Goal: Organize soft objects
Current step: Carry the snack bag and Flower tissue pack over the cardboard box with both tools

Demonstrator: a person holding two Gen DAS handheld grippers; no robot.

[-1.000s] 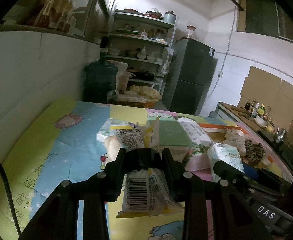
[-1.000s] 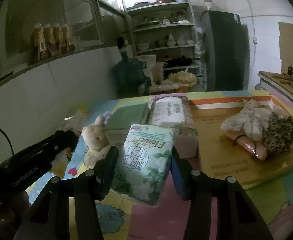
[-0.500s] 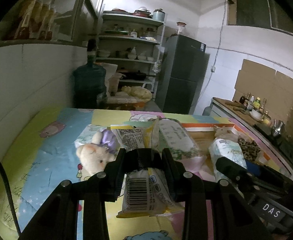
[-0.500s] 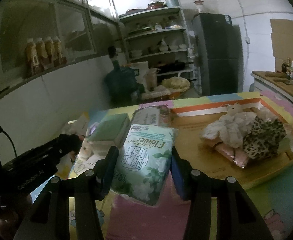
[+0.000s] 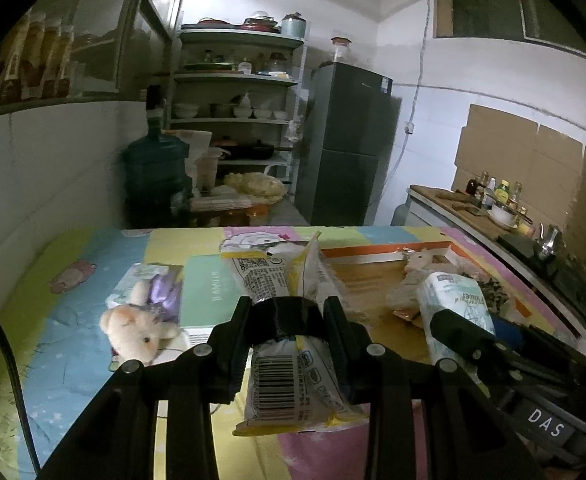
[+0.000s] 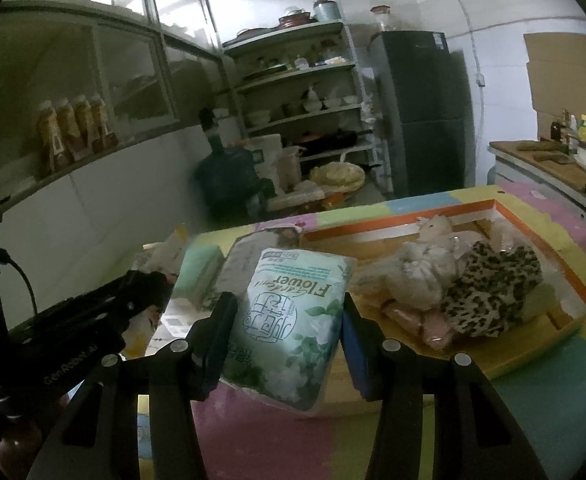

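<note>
My left gripper (image 5: 288,312) is shut on a yellow-edged tissue packet with a barcode (image 5: 293,376), held above the mat. My right gripper (image 6: 289,312) is shut on a green "Flower" tissue pack (image 6: 293,320), which also shows in the left wrist view (image 5: 453,300). A wooden tray with an orange rim (image 6: 533,344) holds a pale plush toy (image 6: 425,268), a leopard-print cloth (image 6: 493,288) and a pink packet (image 6: 421,324). A pink plush pig (image 5: 137,328) lies on the mat at the left.
A mint-green box (image 5: 209,296) and a wrapped tissue pack (image 6: 249,264) lie on the colourful mat (image 5: 53,320). Beyond the table stand a water jug (image 5: 157,172), shelves (image 5: 237,120) and a dark fridge (image 5: 345,152). A counter with bottles (image 5: 489,204) is at right.
Both grippers have risen and swung right toward the tray, each keeping its tissue pack. The plush pig and green box now sit further left in the left wrist view.
</note>
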